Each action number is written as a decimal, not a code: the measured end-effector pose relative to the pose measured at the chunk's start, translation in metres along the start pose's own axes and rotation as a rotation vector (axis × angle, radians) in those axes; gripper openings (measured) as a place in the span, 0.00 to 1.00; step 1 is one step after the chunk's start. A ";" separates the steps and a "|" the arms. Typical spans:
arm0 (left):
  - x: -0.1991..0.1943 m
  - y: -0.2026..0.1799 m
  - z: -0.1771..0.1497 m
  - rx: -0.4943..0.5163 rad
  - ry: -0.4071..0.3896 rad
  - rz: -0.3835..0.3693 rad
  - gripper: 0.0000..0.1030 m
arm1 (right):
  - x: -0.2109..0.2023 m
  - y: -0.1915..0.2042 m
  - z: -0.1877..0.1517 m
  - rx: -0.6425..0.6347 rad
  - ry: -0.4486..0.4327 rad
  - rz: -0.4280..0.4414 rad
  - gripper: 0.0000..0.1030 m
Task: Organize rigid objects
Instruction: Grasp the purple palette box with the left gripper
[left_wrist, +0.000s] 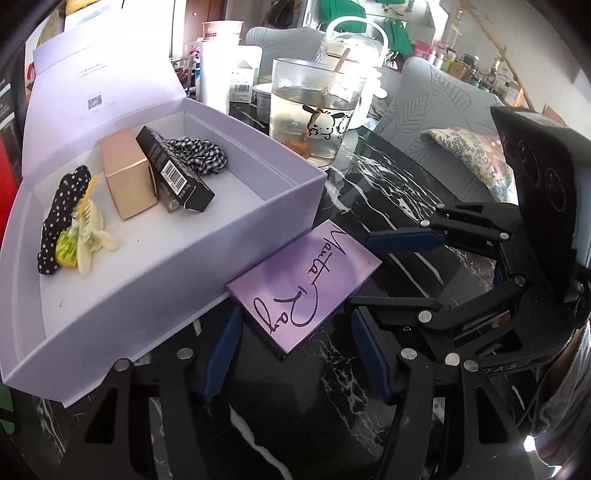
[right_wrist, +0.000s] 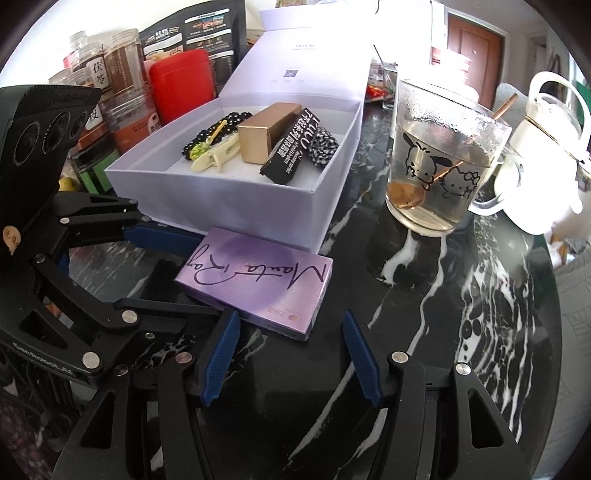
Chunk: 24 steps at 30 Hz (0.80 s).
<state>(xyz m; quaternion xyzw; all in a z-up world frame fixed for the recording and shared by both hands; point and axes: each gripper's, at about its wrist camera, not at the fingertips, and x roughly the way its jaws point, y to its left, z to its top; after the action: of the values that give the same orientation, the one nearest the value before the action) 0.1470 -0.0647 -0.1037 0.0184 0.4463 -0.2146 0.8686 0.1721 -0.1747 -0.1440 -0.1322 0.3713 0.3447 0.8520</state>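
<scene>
Purple box (left_wrist: 304, 286): flat on the black marble table (left_wrist: 399, 206), signature lettering up, one long edge just beside the front wall of the lavender gift box (left_wrist: 207, 236); also seen from the right wrist (right_wrist: 255, 286).
Left gripper (left_wrist: 295, 354): jaws apart, blue pads either side of the purple box's near corner, not clamped on it; seen from the right wrist at (right_wrist: 173, 269), one finger between the purple box and the gift box wall.
Right gripper (right_wrist: 291, 354): jaws apart, nothing between them, near edge of the purple box just ahead of the left pad; seen from the left wrist at (left_wrist: 376, 269), fingers flanking the purple box's far corner.
Gift box contents: gold carton (left_wrist: 127, 177), black barcode carton (left_wrist: 177, 170) leaning against it, checked scrunchie (left_wrist: 199, 153) behind, polka-dot scrunchie (left_wrist: 62, 218) and pale hair clip (left_wrist: 90, 236) at the other end.
Gift box lid (left_wrist: 99, 81): standing open at the back.
Close obstacles: glass mug (right_wrist: 443, 158) with liquid and a spoon, on the table right of the gift box, apart from the purple box.
Farther obstacles: white kettle (right_wrist: 550, 147) just behind the mug; red tin (right_wrist: 183, 83) and clear jars (right_wrist: 122, 96) left of the gift box.
Beyond the table: grey chair (left_wrist: 439, 110) with a floral cushion (left_wrist: 476, 155).
</scene>
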 end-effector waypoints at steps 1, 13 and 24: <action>0.000 0.000 0.000 -0.001 0.000 0.000 0.59 | 0.000 0.002 0.000 -0.007 -0.002 0.008 0.44; -0.011 -0.006 -0.004 -0.004 -0.031 0.043 0.58 | -0.007 0.017 -0.005 -0.029 -0.010 -0.002 0.34; -0.022 -0.015 -0.016 0.002 -0.028 0.051 0.58 | -0.021 0.033 -0.013 -0.034 -0.027 -0.021 0.33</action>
<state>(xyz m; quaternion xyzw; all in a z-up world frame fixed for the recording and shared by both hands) 0.1175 -0.0668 -0.0939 0.0279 0.4333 -0.1931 0.8799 0.1321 -0.1668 -0.1366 -0.1460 0.3523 0.3438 0.8581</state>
